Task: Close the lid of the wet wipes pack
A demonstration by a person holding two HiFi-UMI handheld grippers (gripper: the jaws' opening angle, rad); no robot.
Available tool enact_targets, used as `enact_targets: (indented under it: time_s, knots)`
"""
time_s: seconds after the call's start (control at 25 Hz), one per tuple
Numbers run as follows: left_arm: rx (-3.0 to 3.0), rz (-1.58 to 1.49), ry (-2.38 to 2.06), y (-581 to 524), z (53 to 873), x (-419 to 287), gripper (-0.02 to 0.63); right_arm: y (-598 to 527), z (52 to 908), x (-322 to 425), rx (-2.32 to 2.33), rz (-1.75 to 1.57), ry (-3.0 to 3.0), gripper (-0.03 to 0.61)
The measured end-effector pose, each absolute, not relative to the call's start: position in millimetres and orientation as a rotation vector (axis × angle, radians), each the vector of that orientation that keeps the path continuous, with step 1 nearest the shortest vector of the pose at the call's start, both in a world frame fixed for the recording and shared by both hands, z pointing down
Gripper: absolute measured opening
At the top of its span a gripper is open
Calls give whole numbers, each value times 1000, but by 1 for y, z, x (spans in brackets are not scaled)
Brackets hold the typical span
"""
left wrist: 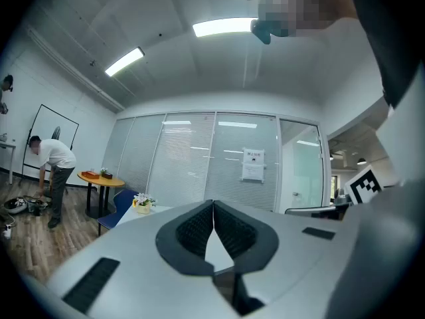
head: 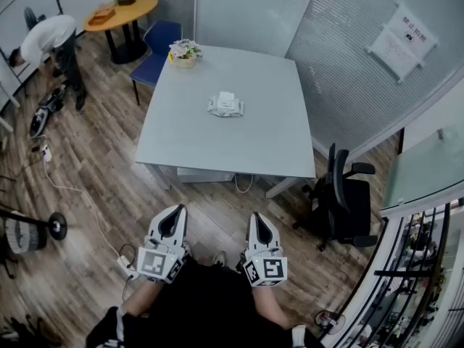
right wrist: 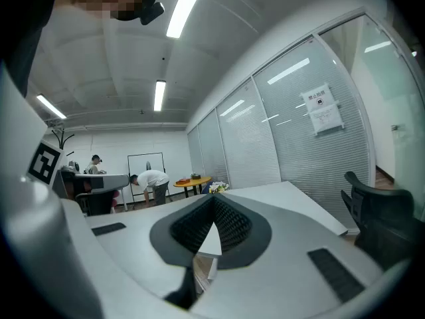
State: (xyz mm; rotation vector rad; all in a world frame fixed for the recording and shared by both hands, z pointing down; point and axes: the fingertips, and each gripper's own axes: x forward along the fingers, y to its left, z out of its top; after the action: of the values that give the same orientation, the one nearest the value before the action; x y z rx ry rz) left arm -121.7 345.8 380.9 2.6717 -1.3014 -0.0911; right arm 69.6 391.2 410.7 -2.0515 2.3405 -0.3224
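Observation:
The wet wipes pack (head: 226, 105) lies near the middle of the grey table (head: 275, 143), its white lid flap standing up. Both grippers hang well short of the table, close to the person's body. My left gripper (head: 172, 217) is shut, its tips touching with nothing between them, as the left gripper view also shows at the gripper (left wrist: 213, 205). My right gripper (head: 259, 224) is likewise shut and empty, seen in the right gripper view as the gripper (right wrist: 214, 200). The pack is hidden in both gripper views.
A small flower pot (head: 184, 53) stands at the table's far left corner. A blue chair (head: 155, 53) sits behind it, a black office chair (head: 339, 201) to the right. A person (head: 52, 46) bends over at the far left beside a round orange table (head: 121, 11). Cables (head: 61, 183) lie on the wooden floor.

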Motion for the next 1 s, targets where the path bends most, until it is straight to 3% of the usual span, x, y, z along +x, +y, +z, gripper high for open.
enact_targets:
  time_s: [0.52,0.6,0.64,1.0]
  knots:
    - [2671,-115,-1285,347,376,-126,21,394,391,65,-2036,-218,2295,23]
    - [2669,-119,-1281,346,378,-128,21,392,394,63,-2016,-237,2299,134]
    - [2667,-121,-1278,346,379,-129,22,390,396,62,-2012,-252,2302,160]
    - [2645,-130,-1276,326,392,-166,22,371,407,30,-2037,-308,2315,166]
